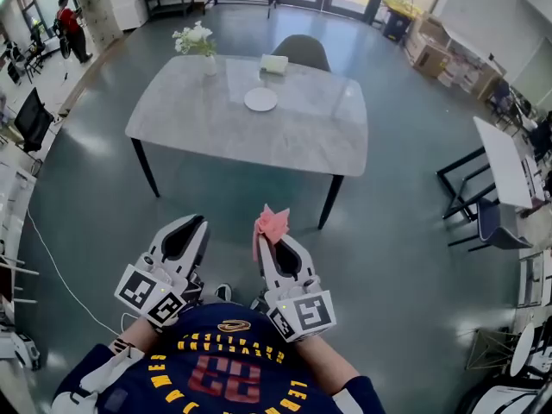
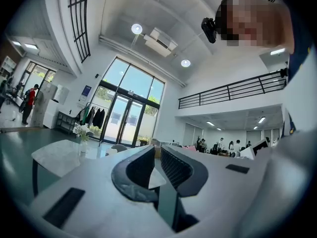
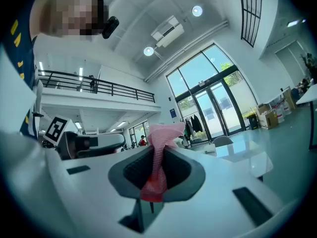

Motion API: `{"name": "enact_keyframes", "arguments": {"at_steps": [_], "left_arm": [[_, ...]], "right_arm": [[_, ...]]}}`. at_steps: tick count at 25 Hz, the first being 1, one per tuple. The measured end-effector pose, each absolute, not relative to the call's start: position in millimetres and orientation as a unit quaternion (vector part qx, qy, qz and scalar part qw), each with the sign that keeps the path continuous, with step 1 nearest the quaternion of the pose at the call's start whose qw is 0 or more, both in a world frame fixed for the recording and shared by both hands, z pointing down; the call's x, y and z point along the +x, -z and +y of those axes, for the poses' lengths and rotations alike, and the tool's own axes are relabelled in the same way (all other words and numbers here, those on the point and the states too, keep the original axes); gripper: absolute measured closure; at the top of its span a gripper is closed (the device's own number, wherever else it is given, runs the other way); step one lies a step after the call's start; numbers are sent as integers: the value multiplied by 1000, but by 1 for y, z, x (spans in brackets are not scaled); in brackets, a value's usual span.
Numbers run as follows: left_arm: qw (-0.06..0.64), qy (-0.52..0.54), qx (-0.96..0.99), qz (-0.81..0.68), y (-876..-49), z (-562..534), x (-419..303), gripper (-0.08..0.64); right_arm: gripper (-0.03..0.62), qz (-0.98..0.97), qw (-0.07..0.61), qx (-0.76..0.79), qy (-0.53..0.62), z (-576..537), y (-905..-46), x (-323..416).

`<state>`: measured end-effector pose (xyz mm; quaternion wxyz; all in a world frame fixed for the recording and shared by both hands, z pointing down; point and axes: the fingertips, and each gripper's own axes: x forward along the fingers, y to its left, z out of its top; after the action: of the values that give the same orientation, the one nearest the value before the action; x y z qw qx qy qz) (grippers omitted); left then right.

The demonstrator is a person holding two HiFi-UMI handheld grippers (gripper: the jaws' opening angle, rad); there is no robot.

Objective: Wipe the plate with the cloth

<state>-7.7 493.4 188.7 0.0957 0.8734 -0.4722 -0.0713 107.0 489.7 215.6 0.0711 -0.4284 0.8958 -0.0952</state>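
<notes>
My right claw (image 1: 274, 233) is clamped on the cloth (image 1: 272, 221). It is a pink, loosely woven piece with a fine mesh texture. The ribbed dark pads pinch it into a narrow twist, and a crumpled tuft sticks out past the tips. In the right gripper view the cloth (image 3: 166, 133) runs down the middle of the right claw (image 3: 159, 155), bunched at the top and gathered into a darker knot near the base of the jaws. My left claw (image 1: 198, 222) holds nothing. In the left gripper view its two black ribbed pads are drawn together, with only a thin sliver between them at the left claw (image 2: 156, 152).

The plate (image 1: 260, 100) is well apart from both claws, at 12 o'clock from them in the head view. It is small, round, plain white and smooth, and it lies flat on the far half of the worktop (image 1: 293, 141). The worktop is a pale grey slab with rounded corners, a faint marbled pattern and thin dark legs. At 10 o'clock from the plate stands a white vase of pale flowers (image 1: 197, 41). At 1 o'clock from it sits a light boxy object (image 1: 274, 64) that I cannot identify. Beyond that, a rounded grey chair (image 1: 304, 52) is tucked at the far edge. The floor (image 1: 405, 257) is glossy grey-green.
</notes>
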Motion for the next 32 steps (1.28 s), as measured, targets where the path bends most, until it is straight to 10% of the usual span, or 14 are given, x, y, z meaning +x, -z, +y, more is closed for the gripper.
{"name": "enact_keyframes", "arguments": {"at_steps": [32], "left_arm": [[166, 85, 887, -422, -217, 247, -95, 517]], "right_arm": [[552, 864, 11, -482, 147, 262, -251, 29]]}}
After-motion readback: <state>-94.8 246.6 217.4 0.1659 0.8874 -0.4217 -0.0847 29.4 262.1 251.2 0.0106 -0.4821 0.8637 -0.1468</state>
